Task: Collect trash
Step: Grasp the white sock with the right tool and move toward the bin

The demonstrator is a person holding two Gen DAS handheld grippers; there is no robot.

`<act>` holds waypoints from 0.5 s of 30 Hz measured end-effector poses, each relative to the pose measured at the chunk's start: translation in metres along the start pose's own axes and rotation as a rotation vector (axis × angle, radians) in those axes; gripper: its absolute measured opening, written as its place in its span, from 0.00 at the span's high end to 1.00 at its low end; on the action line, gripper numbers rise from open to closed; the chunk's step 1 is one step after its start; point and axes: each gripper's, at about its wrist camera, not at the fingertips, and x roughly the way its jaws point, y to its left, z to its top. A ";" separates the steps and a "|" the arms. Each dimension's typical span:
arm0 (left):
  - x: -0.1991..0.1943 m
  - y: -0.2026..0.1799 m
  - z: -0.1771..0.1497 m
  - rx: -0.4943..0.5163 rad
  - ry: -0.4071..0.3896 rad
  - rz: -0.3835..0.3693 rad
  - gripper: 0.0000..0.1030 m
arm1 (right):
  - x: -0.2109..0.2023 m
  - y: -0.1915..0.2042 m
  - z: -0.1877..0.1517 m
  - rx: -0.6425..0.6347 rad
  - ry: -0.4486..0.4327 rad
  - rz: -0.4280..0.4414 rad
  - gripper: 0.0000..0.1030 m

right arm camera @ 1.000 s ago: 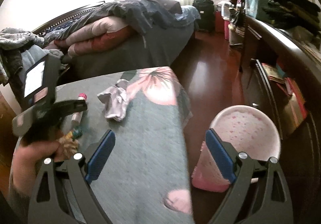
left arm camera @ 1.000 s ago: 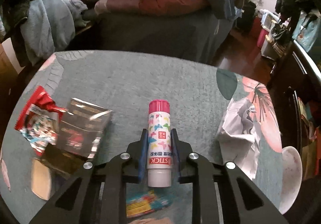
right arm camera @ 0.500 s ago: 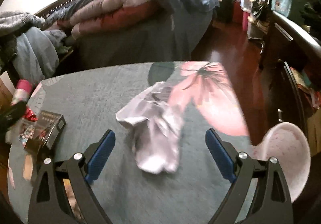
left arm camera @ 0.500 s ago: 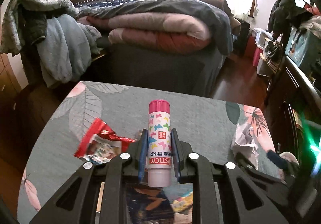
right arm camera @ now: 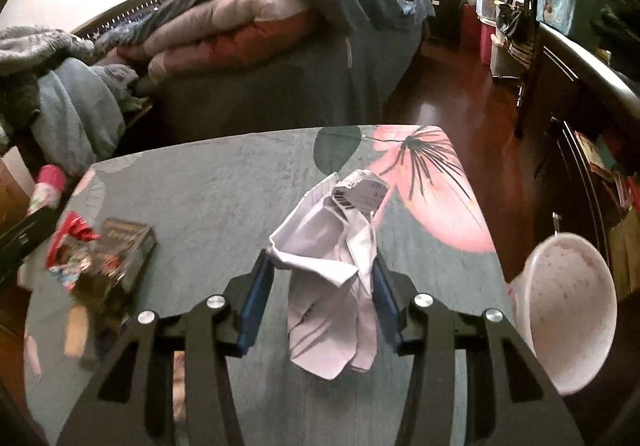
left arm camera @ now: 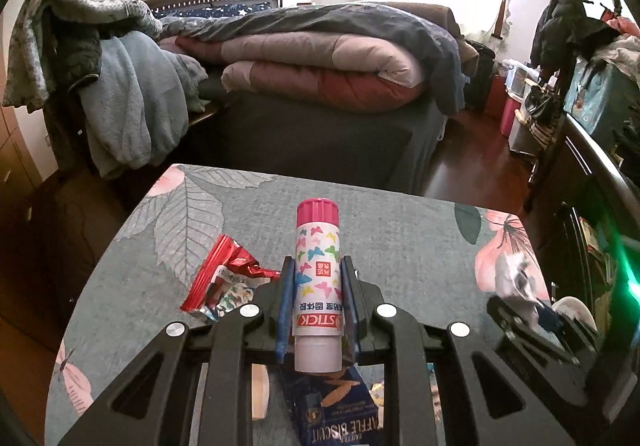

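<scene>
Left gripper [left arm camera: 316,278] nearly closed, pads pinching one glue stick [left arm camera: 317,278], pink cap pointing away, lifted above the table [left arm camera: 248,206]. Right gripper [right arm camera: 320,282] jaws have just been closing; now half spread, with one crumpled paper [right arm camera: 340,258] between them. Right pad touches the paper's edge, left pad at its corner; firm squeeze hard to confirm. Paper lies on the table's right half, near the pink flower print.

Left side of the table: one red snack wrapper [left arm camera: 224,278], one dark box [right arm camera: 128,246] just right of it in the right wrist view. Near edge under the left gripper: one blue biscuit pack [left arm camera: 340,414]. One pinkish-white bin [right arm camera: 568,310] off the table's right edge, on the floor. One bed [left arm camera: 320,66] with folded quilts, far behind.
</scene>
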 end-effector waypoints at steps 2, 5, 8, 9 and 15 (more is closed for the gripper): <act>-0.007 -0.001 -0.002 0.005 -0.007 -0.001 0.78 | -0.016 -0.001 -0.009 0.001 -0.011 0.008 0.53; -0.015 -0.002 -0.005 0.006 -0.011 -0.012 0.78 | -0.040 -0.005 -0.025 0.007 -0.027 0.019 0.53; -0.025 -0.003 -0.010 0.013 -0.016 -0.019 0.78 | -0.058 -0.006 -0.038 0.024 -0.030 0.044 0.53; -0.029 -0.003 -0.012 0.017 -0.021 -0.023 0.78 | -0.063 -0.008 -0.043 0.032 -0.029 0.051 0.52; -0.051 -0.016 -0.018 0.053 -0.037 -0.069 0.78 | -0.090 -0.023 -0.068 0.089 -0.034 0.070 0.52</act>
